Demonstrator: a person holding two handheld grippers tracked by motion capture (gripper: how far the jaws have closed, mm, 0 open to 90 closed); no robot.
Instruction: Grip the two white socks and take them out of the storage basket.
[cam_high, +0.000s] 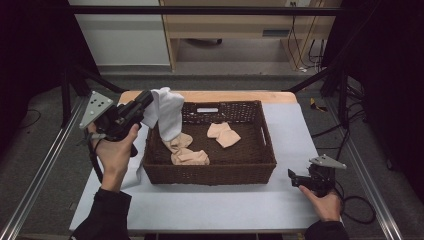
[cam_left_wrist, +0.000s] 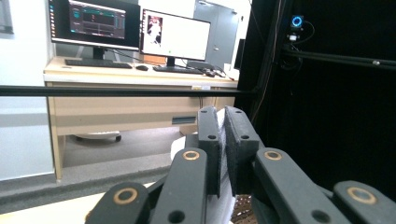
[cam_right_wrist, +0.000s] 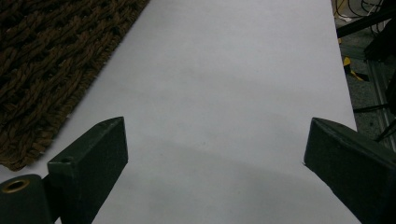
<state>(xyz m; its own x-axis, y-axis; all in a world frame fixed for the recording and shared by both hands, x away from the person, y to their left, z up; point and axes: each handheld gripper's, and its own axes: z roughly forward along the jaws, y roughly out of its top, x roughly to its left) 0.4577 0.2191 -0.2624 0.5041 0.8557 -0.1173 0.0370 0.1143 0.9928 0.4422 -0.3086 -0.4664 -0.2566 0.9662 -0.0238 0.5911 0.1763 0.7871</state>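
beige socks (cam_high: 223, 134) and (cam_high: 186, 151): in basket, apart | tabletop (cam_high: 215, 205): pale grey cover, wooden far edge | desk (cam_left_wrist: 126, 77): beyond the black rail, two lit monitors (cam_left_wrist: 175, 35), keyboard (cam_left_wrist: 98, 63), mouse (cam_left_wrist: 141, 67) | cables (cam_high: 357, 210): on floor, right

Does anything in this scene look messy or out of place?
Only the white cloth: pinched in the left hand-held gripper, it dangles over the wicker basket's left edge. The beige pieces inside lie loosely scattered. Nothing looks spilled or damaged.

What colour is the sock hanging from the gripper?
White. The sock in the left gripper shows best in the high view.
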